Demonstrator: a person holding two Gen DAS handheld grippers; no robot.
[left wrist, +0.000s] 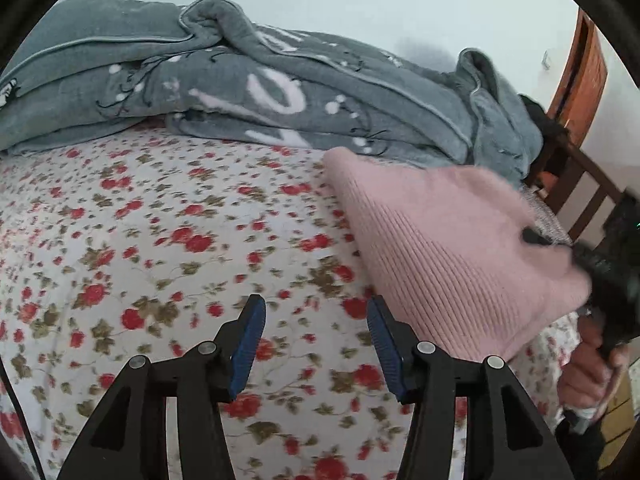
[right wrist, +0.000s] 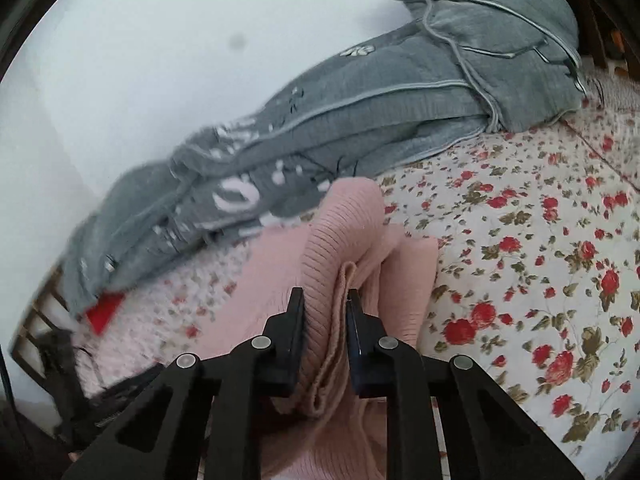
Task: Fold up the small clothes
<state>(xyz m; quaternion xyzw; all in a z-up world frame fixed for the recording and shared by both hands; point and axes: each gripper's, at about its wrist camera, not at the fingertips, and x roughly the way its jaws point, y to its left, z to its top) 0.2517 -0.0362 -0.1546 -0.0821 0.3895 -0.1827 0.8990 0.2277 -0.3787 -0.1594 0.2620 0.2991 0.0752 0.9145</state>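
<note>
Clamped by the right gripper (right wrist: 325, 300) on a bunched fold, pink knit (right wrist: 336, 240) hung over floral bedsheet (left wrist: 160, 240); better spread flat, left gripper (left wrist: 316, 320) apart and empty, taking the free edge.

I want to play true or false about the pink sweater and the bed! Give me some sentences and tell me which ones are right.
1. The right tongs are shut on the pink sweater. True.
2. The left tongs hold the sweater too. False: they are open and empty, over the flowered sheet.
3. A grey blanket lies bunched along the wall side of the bed. True.
4. The sheet has blue stripes. False: it is white with red flowers.
5. The sweater lies neatly folded flat. False: it hangs bunched from the right tongs.
</note>
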